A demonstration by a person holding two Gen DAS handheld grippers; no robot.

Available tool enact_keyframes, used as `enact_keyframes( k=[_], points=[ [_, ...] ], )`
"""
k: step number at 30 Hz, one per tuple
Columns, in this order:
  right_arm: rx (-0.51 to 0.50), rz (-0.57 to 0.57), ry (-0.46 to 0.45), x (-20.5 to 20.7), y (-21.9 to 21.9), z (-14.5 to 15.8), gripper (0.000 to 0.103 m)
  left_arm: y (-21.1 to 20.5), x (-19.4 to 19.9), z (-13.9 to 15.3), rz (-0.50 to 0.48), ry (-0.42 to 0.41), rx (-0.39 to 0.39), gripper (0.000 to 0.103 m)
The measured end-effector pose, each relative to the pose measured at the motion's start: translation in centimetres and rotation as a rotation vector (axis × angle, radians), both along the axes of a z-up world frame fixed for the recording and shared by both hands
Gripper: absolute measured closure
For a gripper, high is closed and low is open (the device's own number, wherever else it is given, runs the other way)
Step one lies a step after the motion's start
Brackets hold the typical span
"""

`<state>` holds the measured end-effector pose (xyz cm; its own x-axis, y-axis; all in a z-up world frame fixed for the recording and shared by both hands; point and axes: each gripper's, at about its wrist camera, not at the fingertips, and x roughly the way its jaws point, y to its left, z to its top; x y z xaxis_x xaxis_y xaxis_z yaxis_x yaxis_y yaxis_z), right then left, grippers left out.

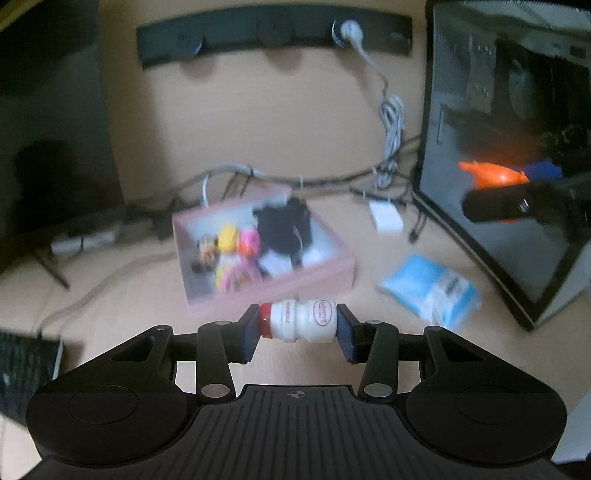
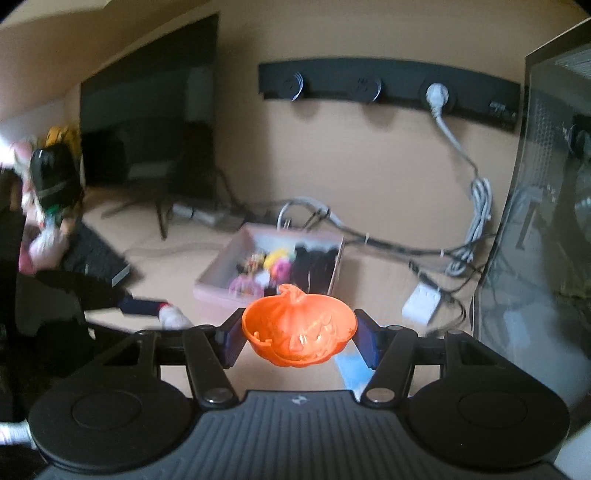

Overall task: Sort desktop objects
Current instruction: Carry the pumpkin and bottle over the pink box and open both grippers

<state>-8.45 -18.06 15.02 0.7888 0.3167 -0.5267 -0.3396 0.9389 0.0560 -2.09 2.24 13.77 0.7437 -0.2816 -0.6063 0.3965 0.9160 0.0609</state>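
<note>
Desk surface fills the left wrist view, pale wood running back to a wall that carries a black socket strip with a white plug in it. The left gripper is clamped on a small white bottle with a red cap, which lies crosswise between the blue pads, cap toward the left pad, held clear above the desk. Just beyond it sits a pink tray, blurred, holding yellow, pink and black items. A blue and white packet lies on the desk to the tray's right, with bare wood between them. A computer case walls off the right side; cables trail along the back edge behind the tray. At far right the other gripper shows with something orange in it.

In the right wrist view, the right gripper is closed on an orange pumpkin-shaped bowl, both pads pressing its sides, held above the desk. The pink tray is just behind it. A white adapter lies near the case at right. A dark monitor stands at back left and a keyboard lies in front of it, leaving open wood between the keyboard and the tray.
</note>
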Motion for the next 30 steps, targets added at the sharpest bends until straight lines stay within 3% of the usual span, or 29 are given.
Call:
enact_keyframes(
  k=[8, 13, 14, 15, 17, 18, 24, 27, 30],
  points=[
    [0.182, -0.078, -0.023, 6.7, 1.1, 6.1, 0.043, 1.1, 7.6, 5.7, -0.044, -0.1, -0.007, 0.056],
    [0.245, -0.132, -0.012, 10.9, 2.6, 6.7, 0.043, 1.4, 12.1, 5.6, -0.054, -0.13, 0.001, 0.055],
    [0.264, -0.139, -0.001, 11.8, 2.9, 6.4, 0.042, 1.6, 13.2, 5.1, -0.059, -0.117, -0.014, 0.051],
    [0.295, -0.139, 0.012, 12.9, 3.1, 5.9, 0.042, 1.9, 14.2, 4.5, -0.064, -0.093, -0.031, 0.038],
    [0.333, -0.14, 0.06, 14.7, 3.4, 4.7, 0.028, 2.7, 15.9, 3.1, -0.046, -0.048, -0.062, 0.032],
    [0.337, -0.157, 0.078, 15.4, 3.4, 4.0, 0.027, 3.2, 16.5, 2.4, -0.031, -0.03, -0.073, 0.031],
    [0.165, -0.271, 0.063, 15.6, 2.6, -0.3, 0.019, 4.0, 15.0, -2.3, -0.038, 0.061, -0.052, 0.023],
    [0.037, -0.339, 0.085, 14.6, 1.9, -3.6, 0.015, 3.0, 12.9, -4.5, -0.125, 0.145, -0.087, 0.021],
    [-0.067, -0.371, 0.18, 13.6, 1.5, -7.8, 0.015, 1.1, 10.8, -6.0, -0.258, 0.22, -0.111, 0.019]
  ],
)
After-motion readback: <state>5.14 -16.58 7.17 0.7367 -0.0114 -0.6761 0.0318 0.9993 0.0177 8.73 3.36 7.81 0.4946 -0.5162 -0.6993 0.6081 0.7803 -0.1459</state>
